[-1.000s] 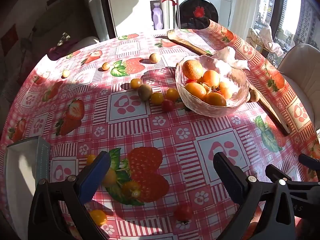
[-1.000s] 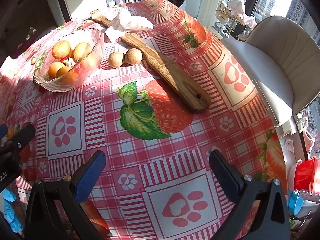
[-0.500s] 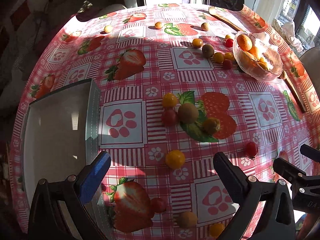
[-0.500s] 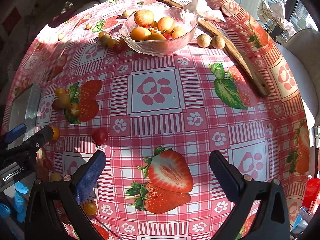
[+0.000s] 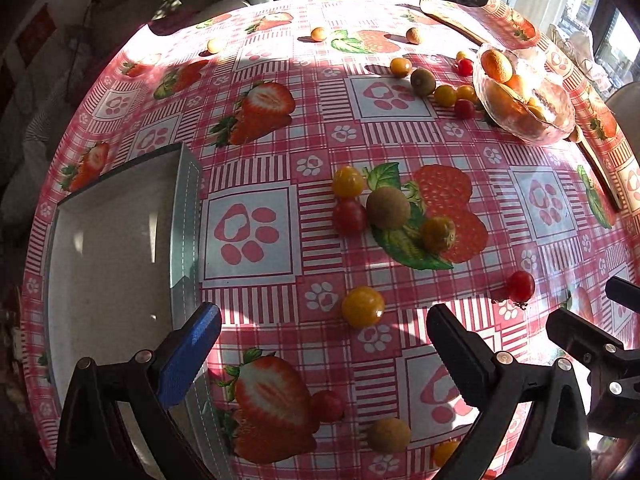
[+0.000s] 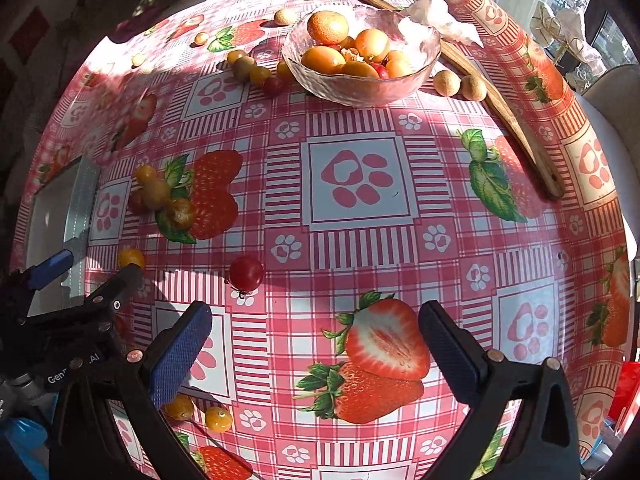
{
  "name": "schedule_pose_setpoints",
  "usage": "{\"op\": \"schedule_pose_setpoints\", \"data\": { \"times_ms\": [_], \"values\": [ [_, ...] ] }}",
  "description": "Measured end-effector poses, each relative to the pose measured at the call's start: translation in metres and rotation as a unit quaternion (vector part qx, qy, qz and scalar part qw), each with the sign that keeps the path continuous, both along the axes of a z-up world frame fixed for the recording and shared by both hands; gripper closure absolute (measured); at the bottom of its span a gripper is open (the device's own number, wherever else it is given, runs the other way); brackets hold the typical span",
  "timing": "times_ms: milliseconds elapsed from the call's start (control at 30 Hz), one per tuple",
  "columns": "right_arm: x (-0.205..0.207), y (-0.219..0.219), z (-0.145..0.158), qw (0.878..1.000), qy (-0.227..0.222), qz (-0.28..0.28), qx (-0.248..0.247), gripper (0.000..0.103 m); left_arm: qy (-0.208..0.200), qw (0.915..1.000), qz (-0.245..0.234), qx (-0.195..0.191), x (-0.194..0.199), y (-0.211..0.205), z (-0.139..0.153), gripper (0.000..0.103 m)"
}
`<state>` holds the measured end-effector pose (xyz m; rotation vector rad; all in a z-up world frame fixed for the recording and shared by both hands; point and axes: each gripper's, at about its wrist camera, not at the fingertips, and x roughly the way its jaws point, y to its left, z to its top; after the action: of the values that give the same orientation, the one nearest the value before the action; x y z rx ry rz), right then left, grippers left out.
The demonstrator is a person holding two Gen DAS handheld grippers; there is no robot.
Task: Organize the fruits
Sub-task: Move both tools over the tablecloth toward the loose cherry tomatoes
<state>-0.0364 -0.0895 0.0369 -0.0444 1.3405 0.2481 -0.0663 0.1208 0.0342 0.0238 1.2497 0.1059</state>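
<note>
Two grippers, both spread wide and carrying nothing. We hold the left gripper [image 5: 324, 336] low over the cloth [image 5: 248, 232], its fingers framing a yellow tomato [image 5: 363, 306] at lower centre of the left view; we judge this the likeliest first pick, being nearest the gap. The right gripper [image 6: 316, 332] hangs above bare cloth, with a red tomato [image 6: 245, 274] just up and left of its left finger [image 6: 180, 354].

Fruit lies scattered. A knot of four sits mid-frame in the left view: yellow, red, a kiwi [image 5: 388, 208] and a greenish one, touching or nearly so. A second row lies upper right, beside the glass bowl [image 5: 556, 130], which already holds oranges and smaller fruit. Strays sit along the far edge and bottom edge.

A grey tray [image 5: 186, 216] at left of the left view stands empty. We judge it a possible sorting place alongside the bowl; which fruit goes where we cannot tell.

A wooden board [image 6: 516, 120] runs behind the bowl, two pale round fruits against it.
</note>
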Motion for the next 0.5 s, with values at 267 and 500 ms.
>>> {"op": "schedule_pose_setpoints", "data": {
  "times_ms": [267, 500],
  "values": [
    [0.0000, 0.0040, -0.0027, 1.000, 0.003, 0.003, 0.000, 0.000, 0.001, 1.0000, 0.006, 0.000, -0.0004, 0.0041, -0.0019, 0.000],
    [-0.0011, 0.0044, -0.0039, 1.000, 0.004, 0.003, 0.000, 0.000, 0.001, 1.0000, 0.006, 0.000, -0.0005, 0.0037, -0.0023, 0.000]
  ]
}}
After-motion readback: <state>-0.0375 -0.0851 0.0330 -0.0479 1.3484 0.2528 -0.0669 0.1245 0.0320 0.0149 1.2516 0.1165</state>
